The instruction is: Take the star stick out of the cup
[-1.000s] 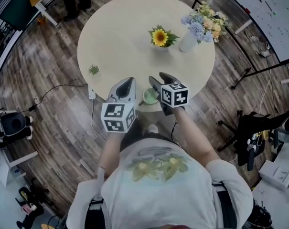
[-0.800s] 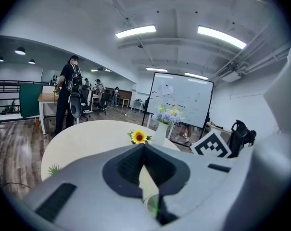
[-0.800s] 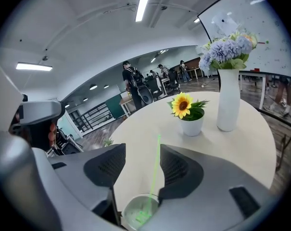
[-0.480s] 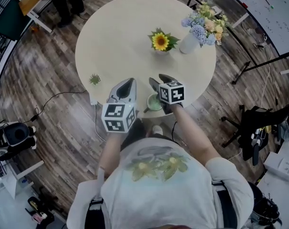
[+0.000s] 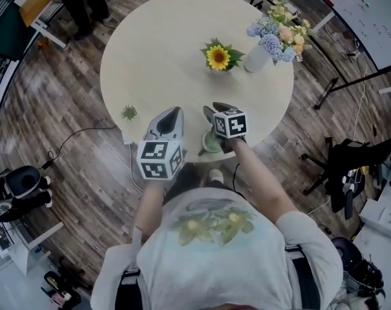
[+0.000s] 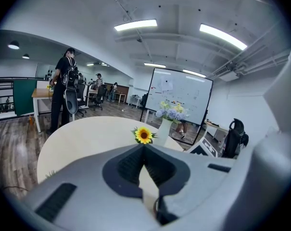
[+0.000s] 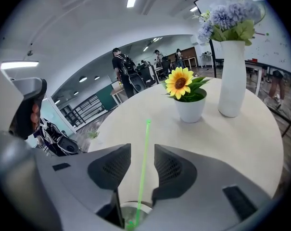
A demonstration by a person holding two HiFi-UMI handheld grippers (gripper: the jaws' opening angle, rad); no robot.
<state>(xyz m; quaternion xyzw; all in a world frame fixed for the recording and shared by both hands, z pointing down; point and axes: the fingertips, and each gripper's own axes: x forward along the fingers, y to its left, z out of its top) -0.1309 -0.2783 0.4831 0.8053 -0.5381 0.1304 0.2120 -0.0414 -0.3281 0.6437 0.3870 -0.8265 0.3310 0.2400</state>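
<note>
Right gripper [image 7: 142, 150]: jaws part open with a narrow gap. They grip nothing, and the stick rises through the gap without visibly touching either jaw.
Stick [image 7: 144, 162]: thin and green, leaning slightly. Its foot is in the cup and its tip is above the jaw tips. The tip is too small to show a star.
Cup [image 7: 129, 214]: directly below the jaws. In the head view the cup [image 5: 211, 143] stands near the table edge on the person's side, partly covered by the right gripper [image 5: 214, 108].
Left gripper [image 6: 144, 147]: jaw tips together and empty. It hovers just left of the cup, apart from it.
Table [image 5: 163, 50]: round and pale. The pot [image 7: 189, 105] and vase [image 7: 230, 76] stand on the far side, well apart from the cup.
Step (judged): the stick is lined up for the grip and has not been lifted.
Risk, missed grip: the stick is thin and leans, so an off-centre closure could push it aside instead of clamping it.
Risk, slip: a thin, smooth shaft may slide through a light clamp during the lift.
Risk, tipped cup: nothing steadies the cup, and it stands near the edge. A slanted pull or a jaw catching the rim could drag or topple it.
</note>
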